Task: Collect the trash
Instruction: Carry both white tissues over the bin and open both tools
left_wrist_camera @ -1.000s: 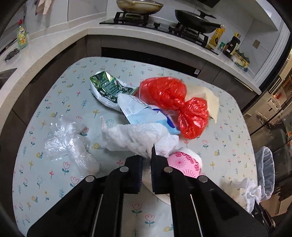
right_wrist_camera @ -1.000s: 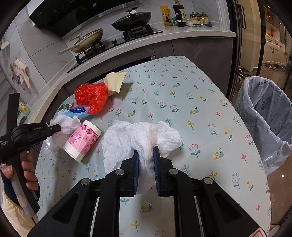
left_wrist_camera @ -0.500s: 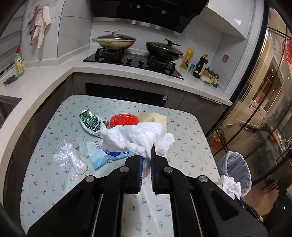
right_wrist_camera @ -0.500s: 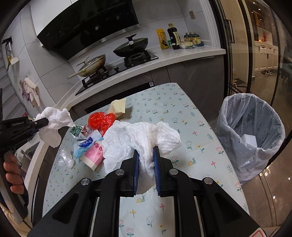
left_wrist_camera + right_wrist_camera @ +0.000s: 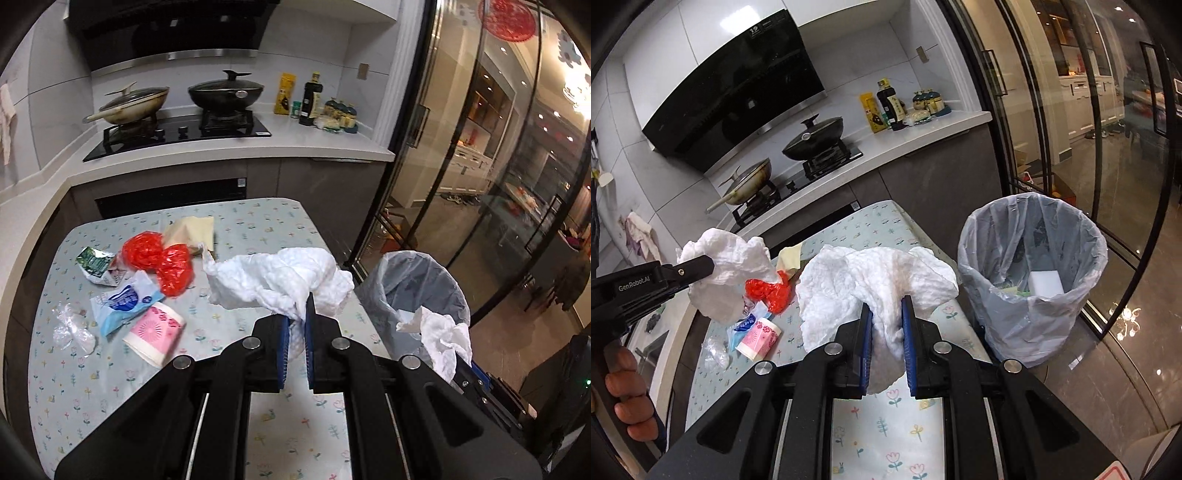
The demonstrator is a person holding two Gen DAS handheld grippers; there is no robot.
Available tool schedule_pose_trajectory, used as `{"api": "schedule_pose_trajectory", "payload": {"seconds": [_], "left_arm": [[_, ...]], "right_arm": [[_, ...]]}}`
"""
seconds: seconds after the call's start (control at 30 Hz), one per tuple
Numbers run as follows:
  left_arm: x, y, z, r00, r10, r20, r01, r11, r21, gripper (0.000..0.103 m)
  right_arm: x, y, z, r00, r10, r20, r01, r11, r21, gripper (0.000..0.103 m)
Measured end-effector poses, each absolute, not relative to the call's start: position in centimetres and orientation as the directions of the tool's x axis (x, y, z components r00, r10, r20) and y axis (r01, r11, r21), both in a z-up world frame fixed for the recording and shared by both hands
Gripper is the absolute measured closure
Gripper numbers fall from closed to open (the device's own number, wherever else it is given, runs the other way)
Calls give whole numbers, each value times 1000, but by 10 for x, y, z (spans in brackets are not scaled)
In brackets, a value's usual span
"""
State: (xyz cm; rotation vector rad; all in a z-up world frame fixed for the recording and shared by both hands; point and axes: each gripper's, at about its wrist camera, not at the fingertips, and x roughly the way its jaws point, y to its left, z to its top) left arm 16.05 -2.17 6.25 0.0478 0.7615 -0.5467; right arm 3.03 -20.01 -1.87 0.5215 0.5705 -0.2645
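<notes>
Above the bench, two grippers each clamp one white tissue: left gripper tissue, right gripper wad; one bin at 2 o'clock.

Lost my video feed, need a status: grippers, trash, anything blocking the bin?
Left gripper shut on left tissue wad. Right gripper shut on right tissue wad. Trash bin open, path unobstructed.

Both views evenly lit by cool indoor light, sharp at centre. Heavy fisheye bending and dark vignette at the corners. Warm lamp glare on the glass doors (ceiling spots reflected). Shadows soft, faint.
</notes>
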Motion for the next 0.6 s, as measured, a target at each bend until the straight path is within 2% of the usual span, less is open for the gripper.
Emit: {"api": "schedule_pose_trajectory", "payload": {"seconds": [0.6], "left_arm": [[131,-178,17,445,-509,-737,667,737,-106,96]], "right_arm": [[-5,-303,-36,769,-235,-594,539,738,406,89]]}}
